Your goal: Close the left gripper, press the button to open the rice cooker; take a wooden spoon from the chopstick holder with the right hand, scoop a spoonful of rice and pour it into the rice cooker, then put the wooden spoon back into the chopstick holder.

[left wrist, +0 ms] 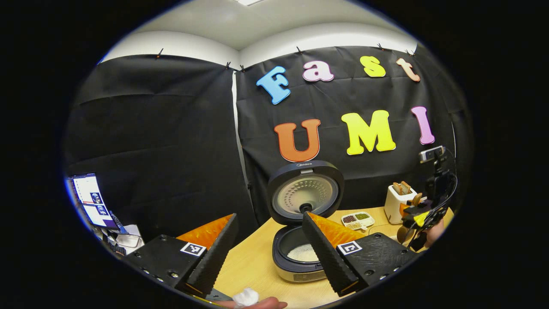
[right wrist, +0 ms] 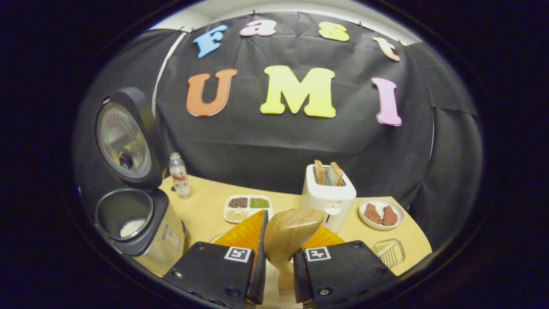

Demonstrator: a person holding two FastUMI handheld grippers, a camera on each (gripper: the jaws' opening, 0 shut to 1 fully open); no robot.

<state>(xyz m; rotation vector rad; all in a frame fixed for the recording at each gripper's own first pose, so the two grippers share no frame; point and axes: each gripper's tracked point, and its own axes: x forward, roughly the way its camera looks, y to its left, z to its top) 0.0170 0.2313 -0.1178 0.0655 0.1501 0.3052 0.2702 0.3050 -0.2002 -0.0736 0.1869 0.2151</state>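
While the rice cooker gapes, right fingers round wooden spoon (left fingers wide).

Black cloth hangs clipped along a white wall under a white ceiling. A tan wooden surface lies ahead of the gripper, a monitor far left.

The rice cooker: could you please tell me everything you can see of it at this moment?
The rice cooker stands open near the edge of the light wooden table. Its dark round lid is swung upright, showing a silvery dimpled inner plate with a dark knob at the centre. The body looks metallic below a dark rim and carries a label on its side. A little white rice lies in the inner pot. Neither tool touches it.
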